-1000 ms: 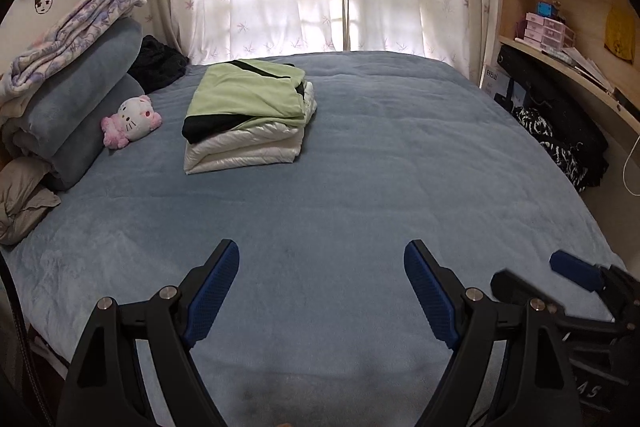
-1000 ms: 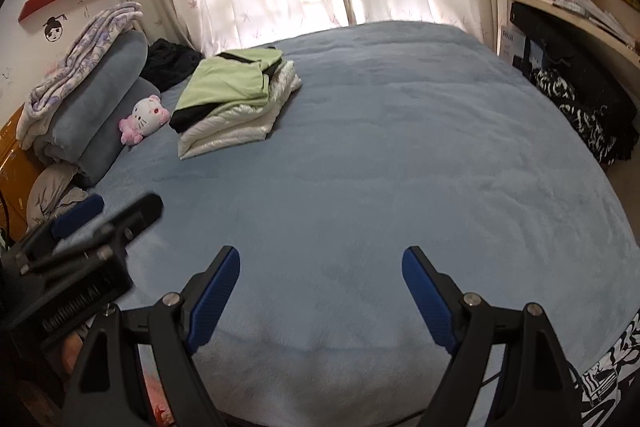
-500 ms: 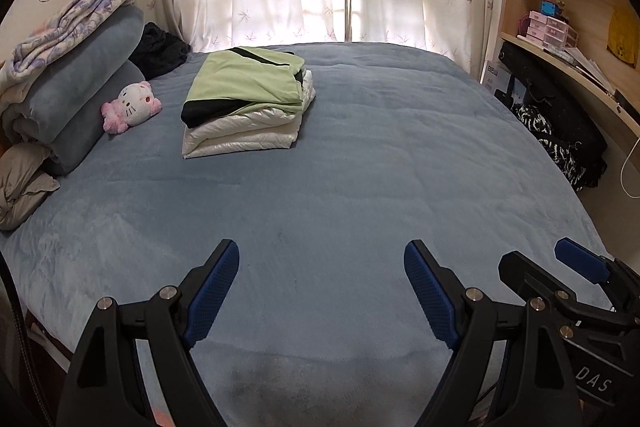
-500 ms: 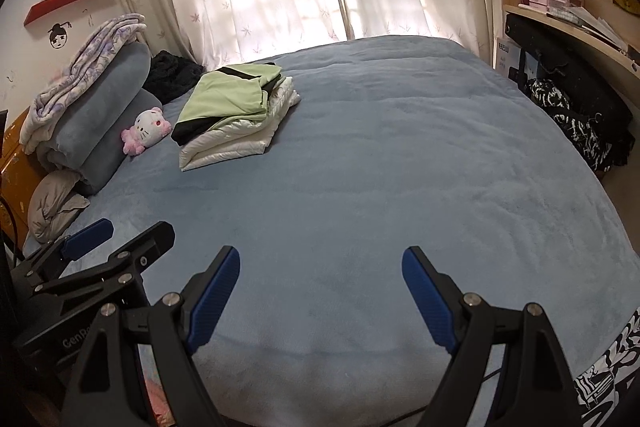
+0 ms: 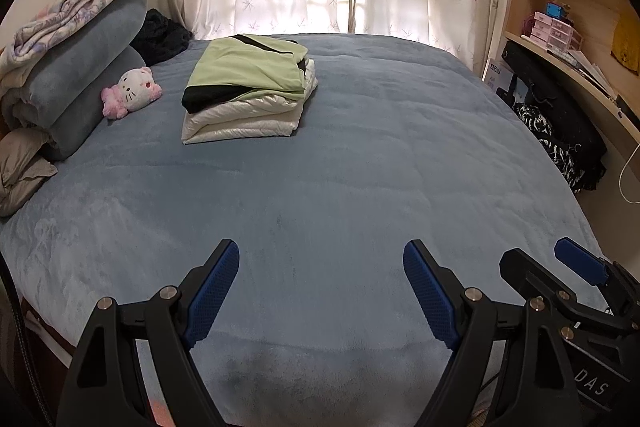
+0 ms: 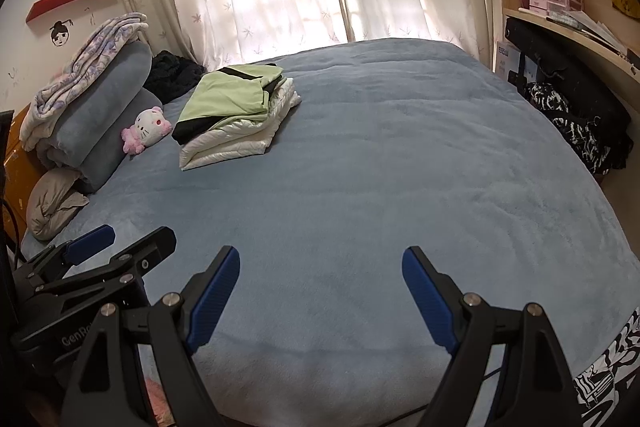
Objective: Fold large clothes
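Hovering spread, empty: left hand-held gripper [image 5: 321,273], right hand-held gripper [image 6: 321,277]; plush bedspread [image 5: 340,167].

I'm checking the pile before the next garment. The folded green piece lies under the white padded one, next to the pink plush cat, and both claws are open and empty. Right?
Not quite. The folded green piece lies on top of the white padded one, not under it; the left wrist view shows this. The pink plush cat is beside the pile, and the left claw and right claw are open and empty.
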The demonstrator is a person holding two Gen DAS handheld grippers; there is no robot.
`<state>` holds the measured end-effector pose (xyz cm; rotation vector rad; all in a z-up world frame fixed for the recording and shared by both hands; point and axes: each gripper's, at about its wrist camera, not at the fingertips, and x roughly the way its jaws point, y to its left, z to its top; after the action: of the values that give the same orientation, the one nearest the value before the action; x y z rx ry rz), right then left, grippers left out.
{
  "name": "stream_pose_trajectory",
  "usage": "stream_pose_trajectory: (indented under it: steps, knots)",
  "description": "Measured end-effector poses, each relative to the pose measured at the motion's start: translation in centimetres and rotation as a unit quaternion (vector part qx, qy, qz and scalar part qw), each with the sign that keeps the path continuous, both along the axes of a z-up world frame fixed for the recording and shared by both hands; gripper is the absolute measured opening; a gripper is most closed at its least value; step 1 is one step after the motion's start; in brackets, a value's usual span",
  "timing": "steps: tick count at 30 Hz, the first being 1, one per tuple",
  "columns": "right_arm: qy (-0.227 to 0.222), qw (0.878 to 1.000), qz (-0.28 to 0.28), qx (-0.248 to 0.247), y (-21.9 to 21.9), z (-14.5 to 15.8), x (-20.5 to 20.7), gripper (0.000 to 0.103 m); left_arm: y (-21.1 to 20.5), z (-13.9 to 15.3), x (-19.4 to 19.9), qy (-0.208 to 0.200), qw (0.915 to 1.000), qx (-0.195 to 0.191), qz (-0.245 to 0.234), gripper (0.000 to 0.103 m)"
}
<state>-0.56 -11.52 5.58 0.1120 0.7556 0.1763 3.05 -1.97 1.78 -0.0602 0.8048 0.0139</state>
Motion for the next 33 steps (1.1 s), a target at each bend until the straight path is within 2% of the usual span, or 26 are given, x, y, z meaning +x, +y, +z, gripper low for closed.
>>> stream_pose_trajectory:
  steps: [33]
  knots:
    - [0.003,1.0,0.0,0.001,0.11,-0.27,-0.07,0.084,0.18,-0.55,0.1,0.012,0.9999,-0.005,0.001,0.082]
